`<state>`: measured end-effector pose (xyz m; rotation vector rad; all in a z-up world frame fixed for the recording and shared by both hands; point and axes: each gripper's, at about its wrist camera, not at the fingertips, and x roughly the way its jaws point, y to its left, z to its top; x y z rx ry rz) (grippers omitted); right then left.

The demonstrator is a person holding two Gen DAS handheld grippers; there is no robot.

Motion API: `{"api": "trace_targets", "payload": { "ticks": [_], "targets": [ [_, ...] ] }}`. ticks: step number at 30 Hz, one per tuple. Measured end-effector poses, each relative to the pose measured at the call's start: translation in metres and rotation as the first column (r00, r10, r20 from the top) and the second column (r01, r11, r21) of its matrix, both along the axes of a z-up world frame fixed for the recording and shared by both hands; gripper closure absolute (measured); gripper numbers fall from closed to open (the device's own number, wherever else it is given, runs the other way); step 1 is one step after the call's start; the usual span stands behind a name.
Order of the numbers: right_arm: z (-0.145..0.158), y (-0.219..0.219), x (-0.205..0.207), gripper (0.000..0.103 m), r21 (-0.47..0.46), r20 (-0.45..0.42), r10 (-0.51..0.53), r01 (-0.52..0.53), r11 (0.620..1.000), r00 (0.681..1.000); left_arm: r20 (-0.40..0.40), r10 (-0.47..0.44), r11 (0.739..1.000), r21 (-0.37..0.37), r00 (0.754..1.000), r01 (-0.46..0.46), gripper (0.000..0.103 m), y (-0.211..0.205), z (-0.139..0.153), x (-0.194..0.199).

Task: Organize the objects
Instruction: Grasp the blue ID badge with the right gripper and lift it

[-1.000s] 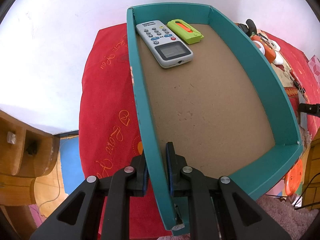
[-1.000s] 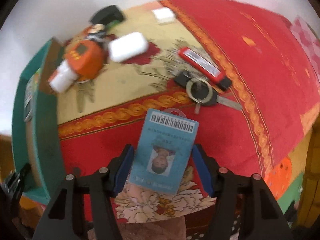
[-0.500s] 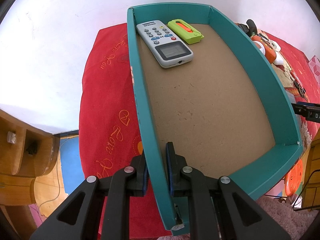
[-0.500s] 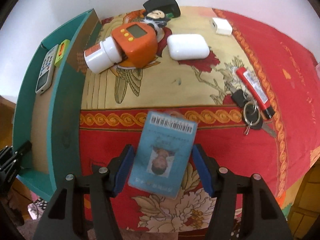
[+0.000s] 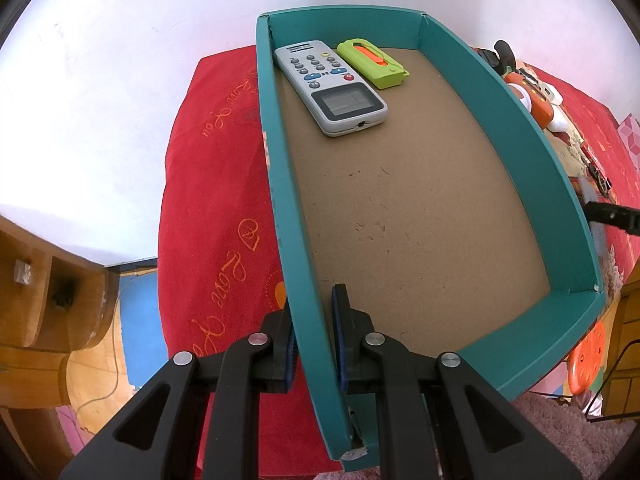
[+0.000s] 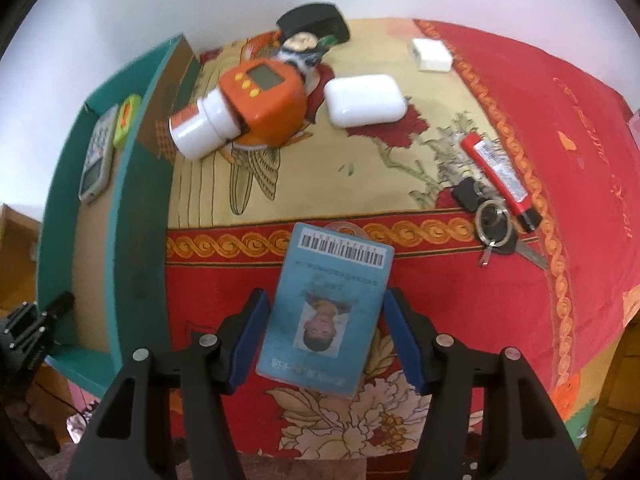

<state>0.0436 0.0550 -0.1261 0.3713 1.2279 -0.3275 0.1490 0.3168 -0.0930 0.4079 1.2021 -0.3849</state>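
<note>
My left gripper (image 5: 312, 308) is shut on the left wall of a teal box (image 5: 500, 128) with a brown floor. A grey remote (image 5: 332, 84) and a lime-green cutter (image 5: 372, 62) lie at the box's far end. In the right wrist view, a blue ID card (image 6: 324, 312) with a barcode and photo sits between the pads of my right gripper (image 6: 326, 300). The jaws are closing on the card's long edges and hold it above the red cloth. The teal box (image 6: 136, 208) stands just left of that gripper.
On the patterned cloth lie an orange device (image 6: 264, 100), a white bottle (image 6: 200, 128), a white case (image 6: 364, 100), a small white block (image 6: 432, 54), a red lighter (image 6: 498, 174), keys (image 6: 492, 224) and a black object (image 6: 312, 24). A white wall stands behind.
My right gripper carried the ID card leftward toward the teal box, and more of the box shows in its view. The left gripper and the box have not moved.
</note>
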Motion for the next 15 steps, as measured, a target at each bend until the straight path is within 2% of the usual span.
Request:
{"api": "trace_targets", "payload": {
  "ticks": [8,15],
  "targets": [
    [0.033,0.001,0.0,0.043,0.001,0.067,0.04,-0.04,0.999,0.997,-0.002,0.004,1.0,-0.002,1.0,-0.004,0.089,0.001,0.0,0.0],
    [0.072,0.022,0.015,0.043,0.001,0.154,0.141,-0.143,0.99,0.978,0.0,0.006,1.0,-0.002,1.0,-0.006,0.089,0.001,0.0,0.0]
  ]
}}
